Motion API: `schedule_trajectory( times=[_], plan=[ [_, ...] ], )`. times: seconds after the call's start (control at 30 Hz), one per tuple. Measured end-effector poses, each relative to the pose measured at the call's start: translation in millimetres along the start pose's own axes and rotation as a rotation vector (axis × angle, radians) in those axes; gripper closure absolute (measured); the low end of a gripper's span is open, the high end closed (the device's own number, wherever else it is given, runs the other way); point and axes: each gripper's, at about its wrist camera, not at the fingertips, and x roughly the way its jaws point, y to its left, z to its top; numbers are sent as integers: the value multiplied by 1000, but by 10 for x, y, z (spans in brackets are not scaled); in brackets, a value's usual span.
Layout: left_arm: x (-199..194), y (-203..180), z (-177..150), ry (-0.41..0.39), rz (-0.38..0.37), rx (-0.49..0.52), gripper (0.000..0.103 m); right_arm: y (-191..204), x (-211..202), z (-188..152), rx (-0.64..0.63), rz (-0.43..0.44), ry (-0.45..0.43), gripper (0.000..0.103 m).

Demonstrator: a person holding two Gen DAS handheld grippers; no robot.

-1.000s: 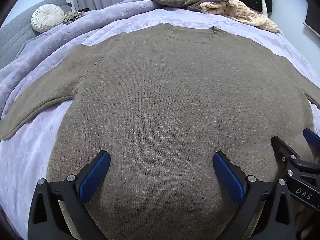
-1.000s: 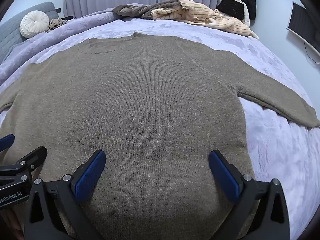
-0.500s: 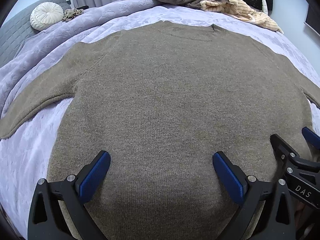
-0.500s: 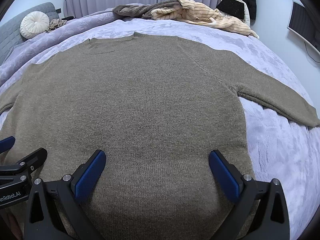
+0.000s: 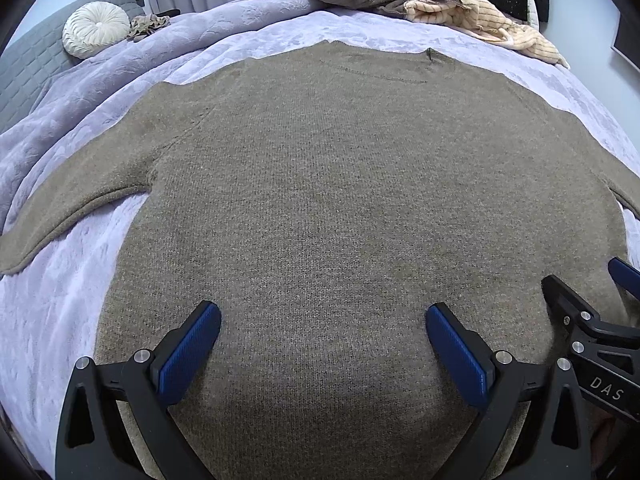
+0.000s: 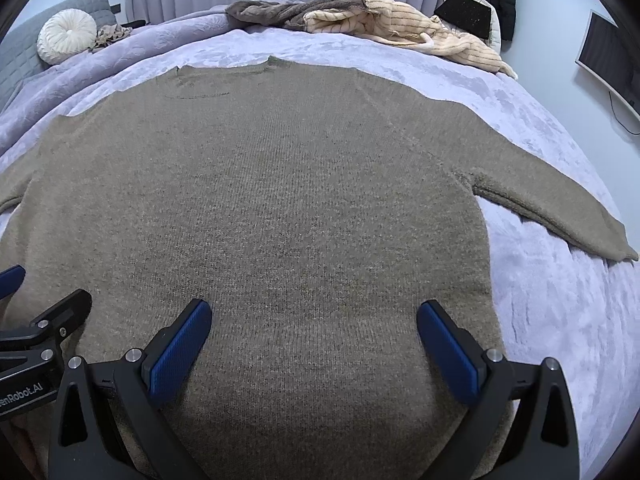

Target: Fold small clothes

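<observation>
Both tongs spread above flat sweater; piled clothes beyond.

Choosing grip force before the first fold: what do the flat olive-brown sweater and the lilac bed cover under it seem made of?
Olive-brown sweater: looks like soft, matte knit, possibly wool; fine ribbing and a fuzzy surface show. Lilac bed cover: looks like plush, velvety fabric with a slight sheen and a pressed-in pattern.

The sweater under me is a plain olive-brown knit, lying on a pale lavender bedspread with a faint embossed pattern. My claws wear blue ribbed pads on black frames. Beyond lie a cream pinstriped garment, a dark brown one and a pleated white round cushion on grey quilting.
</observation>
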Motion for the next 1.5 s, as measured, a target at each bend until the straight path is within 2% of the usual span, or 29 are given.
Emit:
schedule_trajectory(
  times=[0.2,0.33,0.4,0.47,0.57,0.7,0.83,1.03,1.33,1.5],
  plan=[
    [4,-26,79,95,30,-34,0,-29,2,133,-22,34,144,1],
    [8,5,124,148,12,-30,0,-40,-38,145,-25,38,199,0],
    [-31,39,153,170,15,-40,0,-61,-133,167,-16,28,188,0],
    [-148,83,165,141,45,-70,0,-70,-270,173,-24,26,157,0],
    [-340,124,199,96,9,-112,0,-68,-459,192,-26,33,111,0],
    [-492,108,287,109,9,-112,0,-112,-624,288,-19,42,68,0],
    [-661,41,356,84,39,-109,0,-167,-745,358,-25,26,26,0],
    [-759,-80,496,76,25,-109,0,-251,-906,391,-18,26,-25,0],
    [-916,-568,720,33,-2,-22,0,-549,-961,464,31,-11,-65,0],
    [-936,-909,849,29,-21,17,0,-840,-963,496,75,-44,-75,0]
  ],
)
